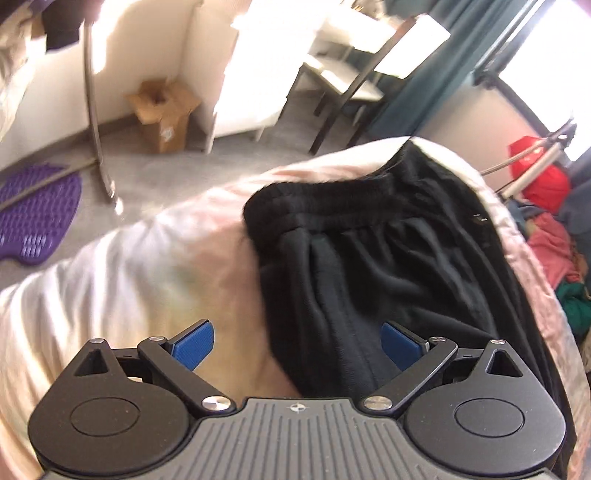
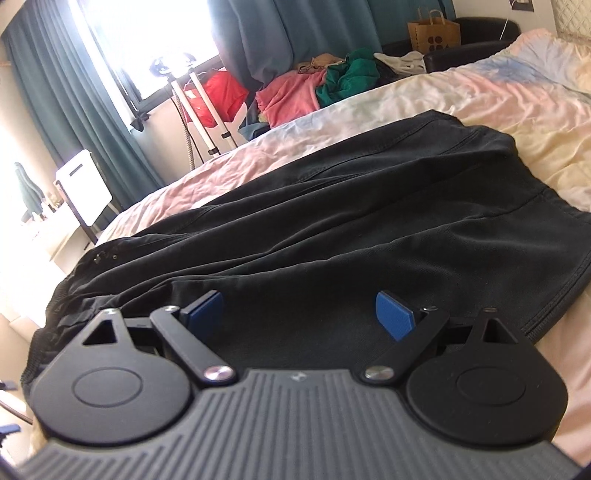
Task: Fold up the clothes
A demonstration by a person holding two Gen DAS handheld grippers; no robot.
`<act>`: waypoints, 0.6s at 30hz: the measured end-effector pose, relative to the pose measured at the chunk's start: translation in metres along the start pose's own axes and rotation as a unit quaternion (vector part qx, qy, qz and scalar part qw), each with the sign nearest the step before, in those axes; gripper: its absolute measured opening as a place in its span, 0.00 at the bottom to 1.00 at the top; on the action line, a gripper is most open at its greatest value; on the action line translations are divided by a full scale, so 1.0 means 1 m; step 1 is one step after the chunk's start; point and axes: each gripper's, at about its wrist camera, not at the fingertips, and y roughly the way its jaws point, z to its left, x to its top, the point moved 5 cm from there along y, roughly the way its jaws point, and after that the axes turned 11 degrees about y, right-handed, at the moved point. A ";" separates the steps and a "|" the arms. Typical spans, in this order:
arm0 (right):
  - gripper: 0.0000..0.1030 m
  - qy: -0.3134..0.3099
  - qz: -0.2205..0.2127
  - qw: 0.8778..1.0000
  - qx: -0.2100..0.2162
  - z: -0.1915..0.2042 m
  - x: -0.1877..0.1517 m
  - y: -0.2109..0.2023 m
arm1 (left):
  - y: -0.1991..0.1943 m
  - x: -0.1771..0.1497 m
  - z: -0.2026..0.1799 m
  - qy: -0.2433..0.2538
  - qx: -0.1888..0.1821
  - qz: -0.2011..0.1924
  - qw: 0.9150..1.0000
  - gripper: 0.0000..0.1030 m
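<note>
Both claws released, blue pads spread wide, nothing between them. Left claw (image 1: 297, 345) hovers over the bed (image 1: 147, 266): black shorts (image 1: 369, 266) lie ahead of it and to its right, ribbed waistband (image 1: 325, 206) farthest from the claw, gathers running back toward the right pad (image 1: 400, 343). Left pad (image 1: 194, 345) sits over bare pale sheet; right pad over black cloth. Cannot tell whether either pad touches the fabric. Frame somewhat blurred. Beyond the bed, ahead-left of the claw: cardboard box (image 1: 164, 114) on the floor, purple mat (image 1: 37, 218) far left. Right claw (image 2: 299, 317) low over the same shorts (image 2: 332, 221), which spread flat ahead of it across the tie-dye sheet (image 2: 480, 99); a stitched hem (image 2: 565, 295) runs off to the claw's right, the waistband end bunches at its left. Both pads (image 2: 393, 315) over black cloth. Far ahead, past the bed edge: heap of pink, green and red clothes (image 2: 314, 92), teal curtains (image 2: 122, 122), paper bag (image 2: 434, 35).
</note>
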 end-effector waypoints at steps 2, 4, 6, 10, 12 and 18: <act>0.89 0.003 0.002 1.000 0.002 0.000 0.000 0.000 | 0.016 0.001 0.004 -0.019 -0.016 0.031 0.999 0.95; 0.89 0.006 0.003 1.000 0.000 -0.001 0.000 0.001 | 0.033 0.003 0.002 -0.020 -0.030 0.048 0.998 0.95; 0.89 0.015 0.009 1.000 0.000 -0.004 0.000 0.002 | 0.048 0.004 0.000 -0.034 -0.057 0.070 0.995 0.94; 0.89 0.038 0.016 0.999 0.005 -0.010 0.001 0.002 | 0.046 0.003 -0.013 -0.048 -0.154 0.062 0.985 0.91; 0.89 0.050 0.017 0.999 0.008 -0.012 0.002 0.003 | 0.035 0.007 -0.016 -0.054 -0.195 0.035 0.979 0.91; 0.89 0.100 0.007 0.995 0.007 -0.029 0.009 0.001 | 0.014 0.012 -0.009 -0.118 -0.298 -0.016 0.947 0.91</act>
